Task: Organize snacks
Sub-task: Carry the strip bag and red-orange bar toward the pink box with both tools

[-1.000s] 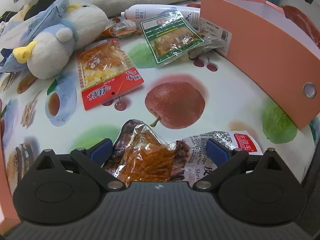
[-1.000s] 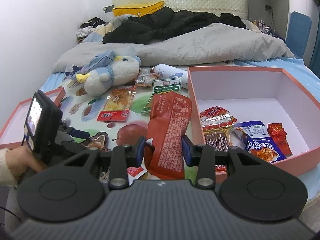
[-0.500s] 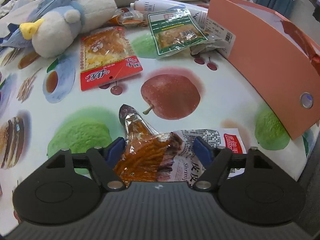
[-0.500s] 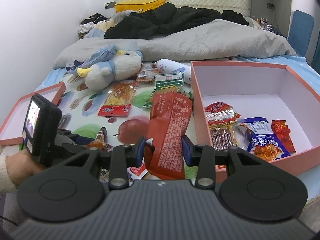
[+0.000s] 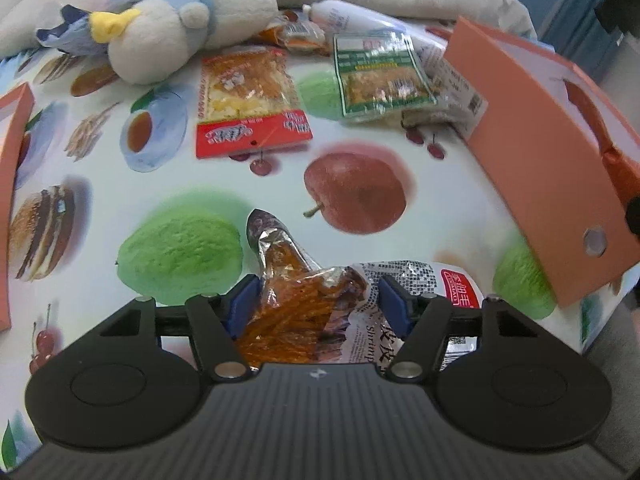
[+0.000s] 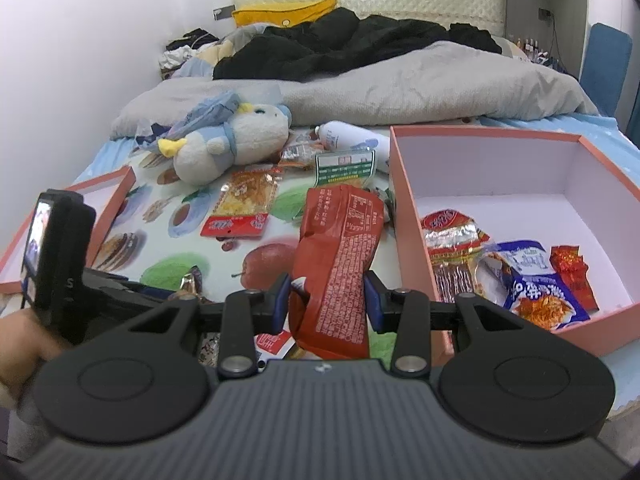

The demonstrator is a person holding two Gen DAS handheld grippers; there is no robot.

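Note:
My left gripper (image 5: 316,300) hangs over the fruit-print cloth, its jaws closing. An orange-strip snack packet (image 5: 296,300) is bunched up between the blue pads, its foil tip lifted off the cloth. A white shrimp packet (image 5: 404,276) lies partly under it and past the right pad. My right gripper (image 6: 326,304) is shut on a tall red snack packet (image 6: 340,248), held upright just left of the pink box (image 6: 404,216). Several snack packets (image 6: 532,280) lie inside the box.
A red-labelled clear packet (image 5: 248,108), a green packet (image 5: 380,76) and a white bottle (image 5: 352,16) lie farther back by a plush bird (image 5: 180,28). The box lid (image 6: 108,196) sits at the left edge. A person's hand (image 6: 20,344) holds the left gripper.
The left jaws have narrowed around the orange-strip packet, crumpling it, and the gripper has risen and rolled a little. The right gripper and its red packet have not moved.

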